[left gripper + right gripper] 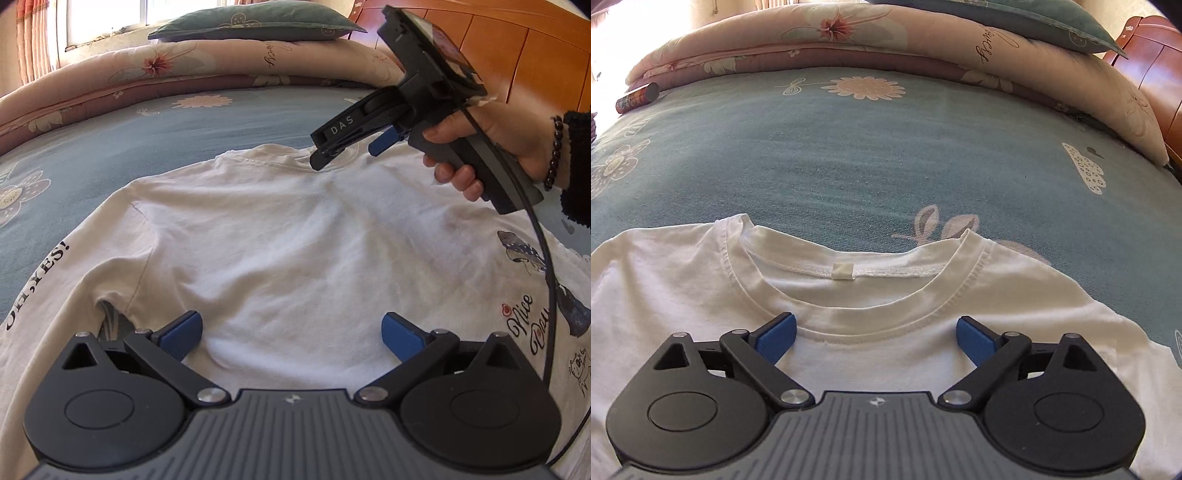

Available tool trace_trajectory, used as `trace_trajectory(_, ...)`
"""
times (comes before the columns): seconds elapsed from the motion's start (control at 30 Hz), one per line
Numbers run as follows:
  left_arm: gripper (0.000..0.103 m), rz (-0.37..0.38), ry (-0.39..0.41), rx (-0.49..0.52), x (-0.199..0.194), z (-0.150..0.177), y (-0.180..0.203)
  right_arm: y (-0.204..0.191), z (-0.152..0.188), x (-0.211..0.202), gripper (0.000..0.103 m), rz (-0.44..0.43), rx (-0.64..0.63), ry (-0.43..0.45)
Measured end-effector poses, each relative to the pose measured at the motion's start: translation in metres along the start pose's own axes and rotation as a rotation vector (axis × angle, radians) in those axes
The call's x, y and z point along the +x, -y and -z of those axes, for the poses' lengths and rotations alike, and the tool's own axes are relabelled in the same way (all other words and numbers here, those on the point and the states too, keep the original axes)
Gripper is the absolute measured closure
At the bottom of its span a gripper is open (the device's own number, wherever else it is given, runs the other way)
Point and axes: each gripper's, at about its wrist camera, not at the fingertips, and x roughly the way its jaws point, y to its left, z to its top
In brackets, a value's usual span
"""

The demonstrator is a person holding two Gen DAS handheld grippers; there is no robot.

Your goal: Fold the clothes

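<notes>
A white T-shirt [280, 236] lies spread flat on the blue flowered bedsheet [849, 155], its neckline [849, 295] turned toward the folded quilt [775, 40] and the pillow [258, 22] at the head of the bed. The left gripper [291, 332] hangs over the lower middle of the shirt, its blue pads wide apart with only flat cloth showing between them; whether the pads touch the fabric cannot be told. The right gripper [875, 336], held in a hand [480, 147] with a dark sleeve and a bead bracelet, sits just above the collar, its jaws likewise spread wide and gripping nothing. Printed lettering marks both sleeves. A small can [637, 98] lies near the bed's far left edge.
</notes>
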Motion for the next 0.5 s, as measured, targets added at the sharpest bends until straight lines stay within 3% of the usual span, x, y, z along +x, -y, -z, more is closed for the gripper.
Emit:
trace_trajectory(0.1,0.001,-0.012,-0.004,0.007,0.000,0.000,0.002,-0.022,0.004,-0.021,0.009,-0.095,-0.013,-0.029)
trace_trajectory(0.27,0.001,-0.016,-0.004,0.007,-0.001,0.000,0.004,-0.061,0.012,0.005,0.007,-0.044,-0.068,-0.131)
trace_trajectory(0.33,0.001,-0.015,-0.006,0.003,-0.001,-0.001,0.003,-0.064,0.005,0.020,0.000,-0.025,-0.047,-0.102)
trace_trajectory(0.5,0.001,-0.016,-0.011,0.006,0.001,-0.002,0.003,-0.068,-0.027,0.051,0.000,0.033,-0.020,-0.041)
